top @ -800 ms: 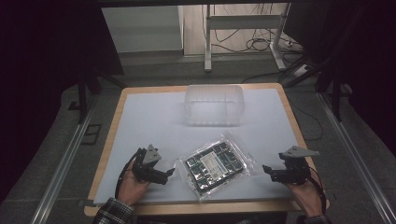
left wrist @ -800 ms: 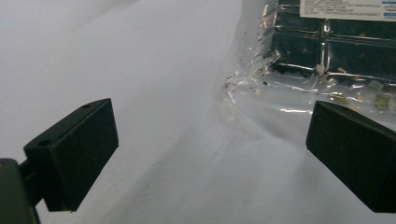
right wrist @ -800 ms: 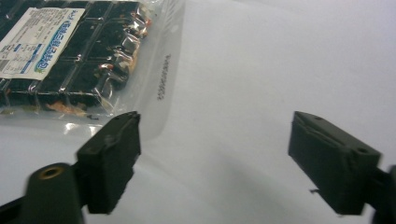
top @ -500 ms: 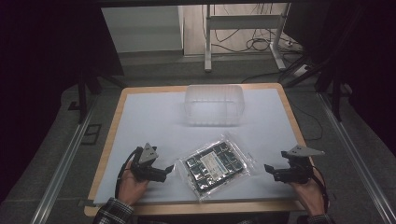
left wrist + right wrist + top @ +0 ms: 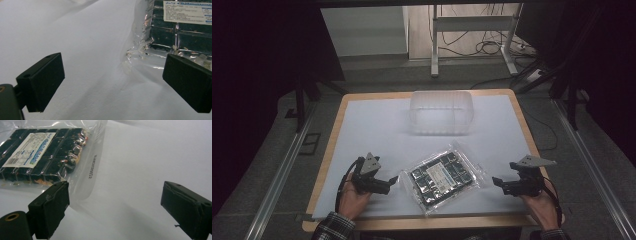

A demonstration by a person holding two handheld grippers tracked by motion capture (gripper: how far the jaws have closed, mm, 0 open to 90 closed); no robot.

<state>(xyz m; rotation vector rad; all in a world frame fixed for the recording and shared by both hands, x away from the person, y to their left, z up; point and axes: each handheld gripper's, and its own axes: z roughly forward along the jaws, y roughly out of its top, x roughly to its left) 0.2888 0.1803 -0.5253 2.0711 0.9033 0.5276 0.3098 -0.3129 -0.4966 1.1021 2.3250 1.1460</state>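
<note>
On the white tabletop [image 5: 377,130], the left claw [image 5: 384,186] rests released at about 7 o'clock, just beside the clear packet of dark squares [image 5: 443,176]. Its own view reveals the packet's crinkled seal edge [image 5: 130,53] between the spread jaws. At 12 o'clock stands a clear tub [image 5: 440,112]. The right claw [image 5: 500,183], also released at 4 o'clock, has bare tabletop around it; its view shows printed digits [image 5: 92,166] on the packet's border.

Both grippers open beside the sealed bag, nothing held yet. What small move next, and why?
Probably ease the left gripper a little further onto the bag edge, then close: its jaws stand wide open with the clear film just reaching one jaw.
</note>
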